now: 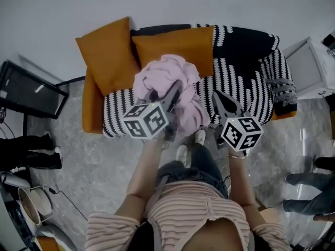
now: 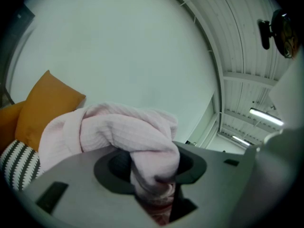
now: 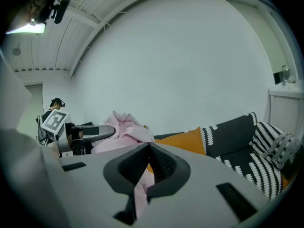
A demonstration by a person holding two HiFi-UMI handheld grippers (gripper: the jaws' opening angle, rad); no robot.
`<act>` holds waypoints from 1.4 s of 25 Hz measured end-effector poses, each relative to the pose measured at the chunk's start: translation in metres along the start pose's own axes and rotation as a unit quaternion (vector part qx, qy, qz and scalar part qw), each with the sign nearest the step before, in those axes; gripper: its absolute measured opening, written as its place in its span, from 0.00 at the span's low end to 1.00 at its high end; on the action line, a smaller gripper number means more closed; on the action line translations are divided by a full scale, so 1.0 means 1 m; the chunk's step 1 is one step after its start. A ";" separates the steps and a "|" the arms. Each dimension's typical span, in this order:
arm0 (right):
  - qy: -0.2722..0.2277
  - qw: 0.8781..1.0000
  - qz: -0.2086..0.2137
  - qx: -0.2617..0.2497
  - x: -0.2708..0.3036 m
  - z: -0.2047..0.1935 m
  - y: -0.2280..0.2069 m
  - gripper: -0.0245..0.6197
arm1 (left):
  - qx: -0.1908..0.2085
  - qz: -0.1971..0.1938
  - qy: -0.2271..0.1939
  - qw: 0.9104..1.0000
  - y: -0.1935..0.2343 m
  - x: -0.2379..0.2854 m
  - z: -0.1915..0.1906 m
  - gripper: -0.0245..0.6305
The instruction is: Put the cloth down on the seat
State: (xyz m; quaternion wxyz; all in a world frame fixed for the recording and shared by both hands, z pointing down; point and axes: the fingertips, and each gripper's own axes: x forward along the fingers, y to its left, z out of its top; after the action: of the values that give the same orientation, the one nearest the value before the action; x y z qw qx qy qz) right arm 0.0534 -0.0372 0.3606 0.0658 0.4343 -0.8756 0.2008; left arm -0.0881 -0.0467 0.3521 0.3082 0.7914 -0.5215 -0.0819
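A crumpled pink cloth hangs over the sofa seat, which is covered by a black-and-white striped throw. My left gripper is shut on the cloth. In the left gripper view the cloth bulges up over the jaws, and a fold is pinched down between them at the left gripper. My right gripper is just right of the cloth, above the seat's front edge, shut and empty. In the right gripper view its jaws meet at the right gripper, with the cloth and the left gripper to the left.
Two orange cushions lean on the sofa's left arm and back. A dark screen stands on the floor at left. At right there is a white cabinet. A bystander's legs are at the right edge, and my own shoes are on the marble floor.
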 end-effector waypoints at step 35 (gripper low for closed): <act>0.069 0.995 0.065 -0.027 0.207 0.081 -0.157 0.05 | -0.057 0.096 -0.042 0.993 0.094 0.212 0.084 0.33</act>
State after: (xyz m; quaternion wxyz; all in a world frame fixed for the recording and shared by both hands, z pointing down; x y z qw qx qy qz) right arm 0.0544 -0.3070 0.3931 0.1246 0.3597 -0.9004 0.2105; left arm -0.1053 -0.2911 0.3795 0.3374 0.7143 -0.6023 -0.1148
